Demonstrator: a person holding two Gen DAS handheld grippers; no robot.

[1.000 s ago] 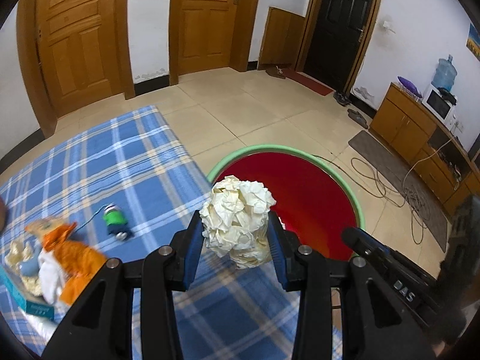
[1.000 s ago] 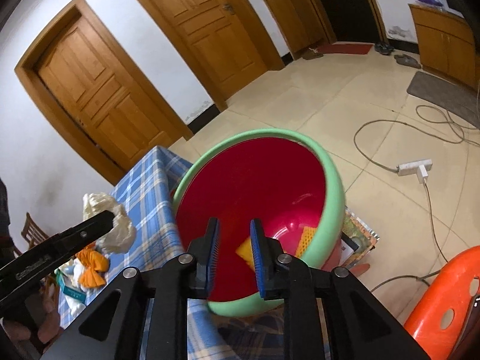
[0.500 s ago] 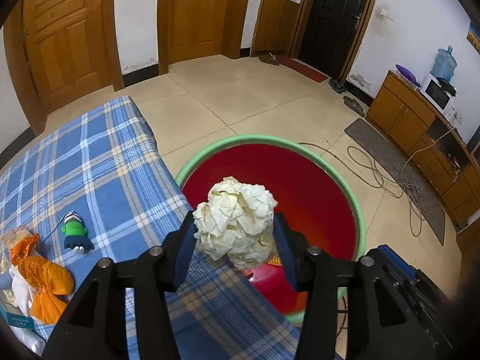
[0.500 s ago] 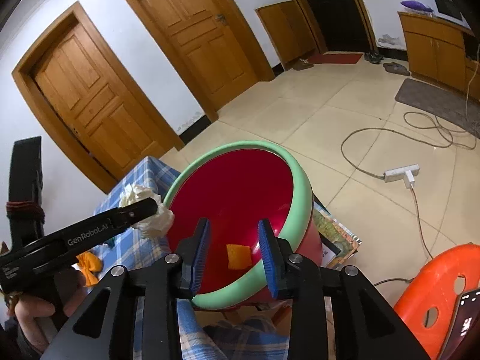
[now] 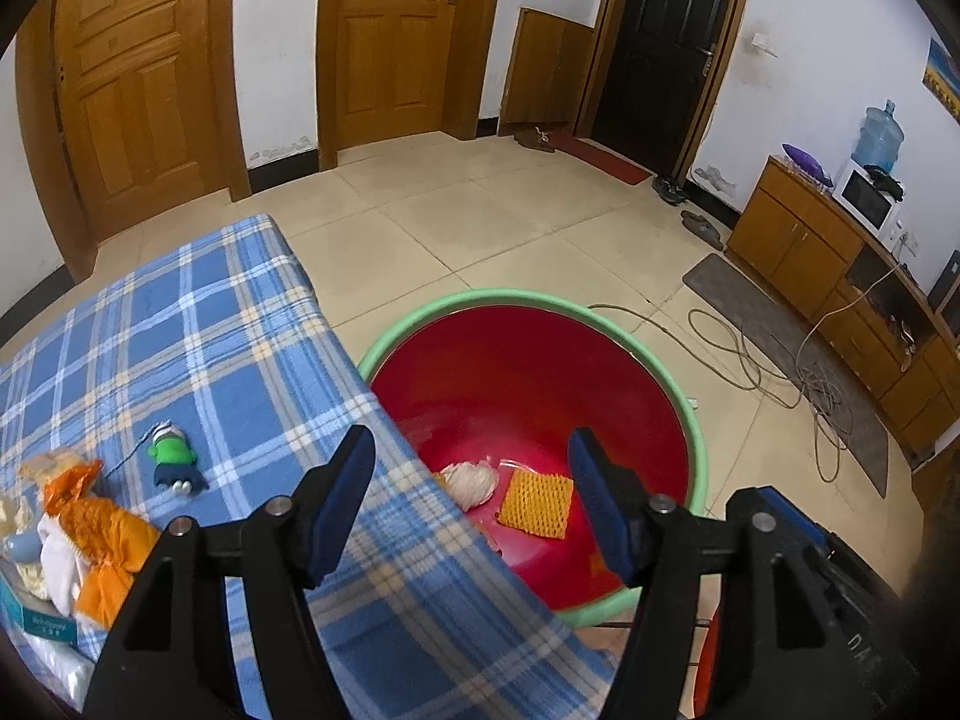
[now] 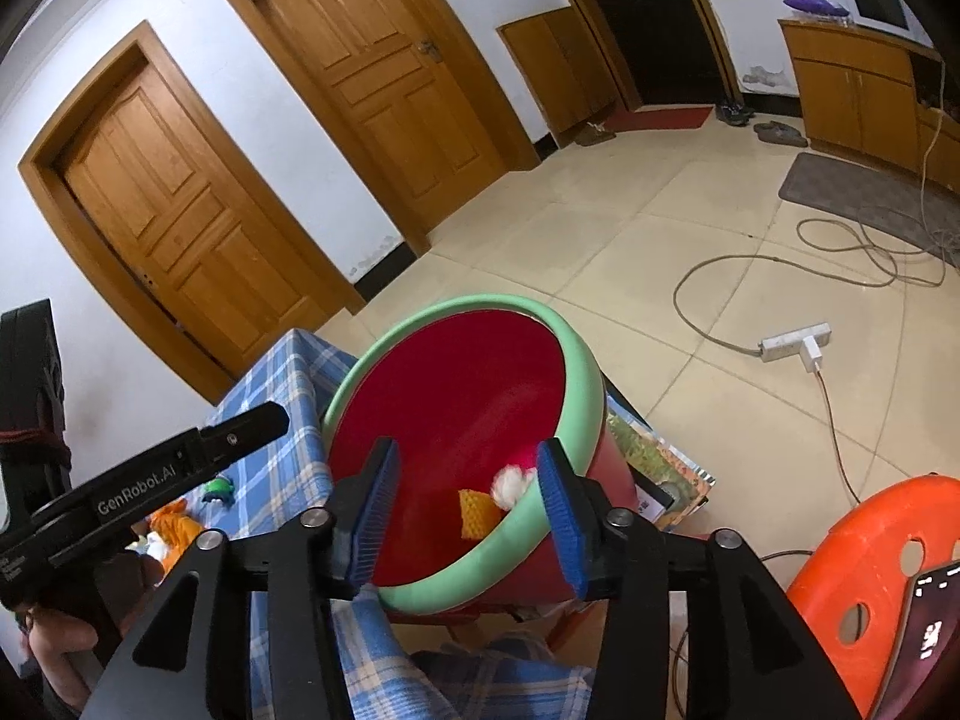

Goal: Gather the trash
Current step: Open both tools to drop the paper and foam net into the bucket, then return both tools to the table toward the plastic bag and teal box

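A red basin with a green rim [image 5: 690,414] stands beside the table's edge. A crumpled white paper ball [image 5: 474,483] and an orange mesh piece [image 5: 536,504] lie on its bottom; both also show in the right wrist view, the ball [image 6: 513,483] and the mesh [image 6: 477,513]. My left gripper [image 5: 471,495] is open and empty above the table edge and basin. My right gripper [image 6: 468,510] is open and empty, its jaws either side of the basin's near rim [image 6: 480,576]. Orange and white wrappers [image 5: 78,534] lie on the blue plaid tablecloth [image 5: 198,324].
A small green toy figure [image 5: 171,459] lies on the cloth near the wrappers. An orange plastic stool [image 6: 870,576] stands at the right. Cables and a power strip [image 6: 795,342] lie on the tiled floor. The left gripper's body [image 6: 150,483] reaches in at the left of the right wrist view.
My left gripper opened and the paper ball dropped into the basin. My right gripper opened wider.
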